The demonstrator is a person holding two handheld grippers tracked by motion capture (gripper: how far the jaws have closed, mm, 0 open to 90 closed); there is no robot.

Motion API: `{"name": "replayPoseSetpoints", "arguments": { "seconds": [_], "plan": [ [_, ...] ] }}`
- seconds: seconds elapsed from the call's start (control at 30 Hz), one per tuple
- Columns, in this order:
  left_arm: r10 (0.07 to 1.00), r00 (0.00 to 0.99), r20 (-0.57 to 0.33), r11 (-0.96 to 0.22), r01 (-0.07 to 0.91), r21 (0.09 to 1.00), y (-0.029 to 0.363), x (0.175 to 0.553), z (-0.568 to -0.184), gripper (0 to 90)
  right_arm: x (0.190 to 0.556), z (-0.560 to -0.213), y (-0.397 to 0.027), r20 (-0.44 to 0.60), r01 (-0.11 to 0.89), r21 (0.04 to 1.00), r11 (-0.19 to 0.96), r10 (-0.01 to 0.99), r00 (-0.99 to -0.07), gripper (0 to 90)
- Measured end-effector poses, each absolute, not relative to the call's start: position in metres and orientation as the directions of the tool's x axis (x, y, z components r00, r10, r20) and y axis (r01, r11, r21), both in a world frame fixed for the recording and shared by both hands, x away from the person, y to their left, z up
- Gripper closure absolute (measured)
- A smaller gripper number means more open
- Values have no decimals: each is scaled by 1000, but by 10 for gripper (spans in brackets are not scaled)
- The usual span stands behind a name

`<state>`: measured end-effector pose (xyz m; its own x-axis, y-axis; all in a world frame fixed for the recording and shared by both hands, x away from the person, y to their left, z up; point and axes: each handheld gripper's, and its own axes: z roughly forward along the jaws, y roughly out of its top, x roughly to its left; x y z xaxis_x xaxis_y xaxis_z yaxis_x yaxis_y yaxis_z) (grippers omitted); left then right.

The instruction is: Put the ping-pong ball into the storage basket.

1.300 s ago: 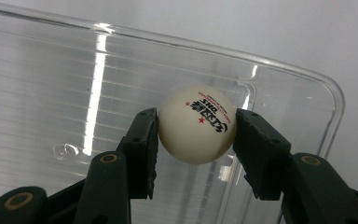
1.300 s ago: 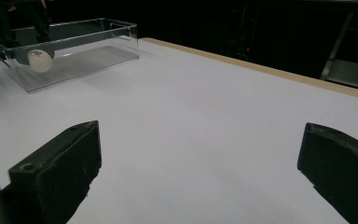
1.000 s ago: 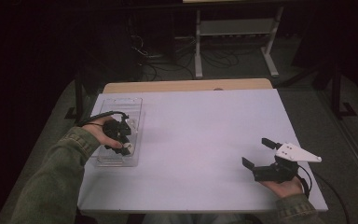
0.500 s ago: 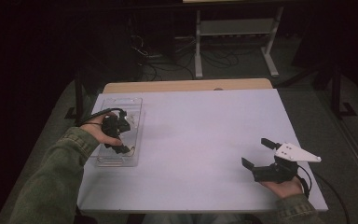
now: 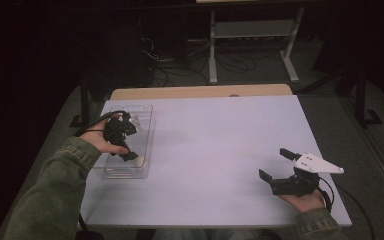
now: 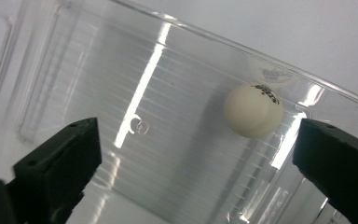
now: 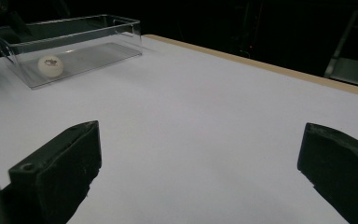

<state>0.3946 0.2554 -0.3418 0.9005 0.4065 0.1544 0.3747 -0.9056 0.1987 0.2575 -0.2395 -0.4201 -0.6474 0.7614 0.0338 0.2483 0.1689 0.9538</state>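
One ball point(image 6: 253, 109), white with a small printed mark, lies loose on the floor of the clear bin point(image 5: 144, 131) at the left side of your table point(image 5: 220, 150). Your left gripper point(image 5: 121, 141) hangs over that bin, pointing down into it; its jaws have just been opening and now stand wide apart, with nothing pressed between them. In the left gripper view the ball sits nearer the right-hand jaw, just short of it, touching neither pad, close to the bin's long wall. In the right gripper view the same ball point(image 7: 50, 65) rests near the closer end of the bin point(image 7: 98, 44), on the bin's floor. In the high view the ball shows as a pale spot at the bin's near end, just below your left gripper. Your left hand point(image 5: 105, 142) wraps the gripper body from the left, cable looping back over the bin's edge. Your right gripper point(image 5: 275, 165) rests low over the near right part of the table, well apart from the bin, jaws spread wide and holding nothing; its grey plate point(image 5: 318, 163) faces up. Bare white tabletop lies between the right jaws in the right gripper view. Your right hand point(image 5: 305, 200) holds it from below at the table's near edge.
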Motion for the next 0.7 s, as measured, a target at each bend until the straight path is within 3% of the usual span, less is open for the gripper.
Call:
{"name": "replayPoseSetpoints", "arguments": {
  "seconds": [0.23,0.7],
  "plan": [
    [403,896,184,-894,342,289,256,386,-327,0,257,-420,-239,33,248,954,169,762,-647,0],
    [417,885,208,-871,323,371,267,365,-315,0,257,-419,-240,28,240,956,166,766,-642,0]
  ]
}}
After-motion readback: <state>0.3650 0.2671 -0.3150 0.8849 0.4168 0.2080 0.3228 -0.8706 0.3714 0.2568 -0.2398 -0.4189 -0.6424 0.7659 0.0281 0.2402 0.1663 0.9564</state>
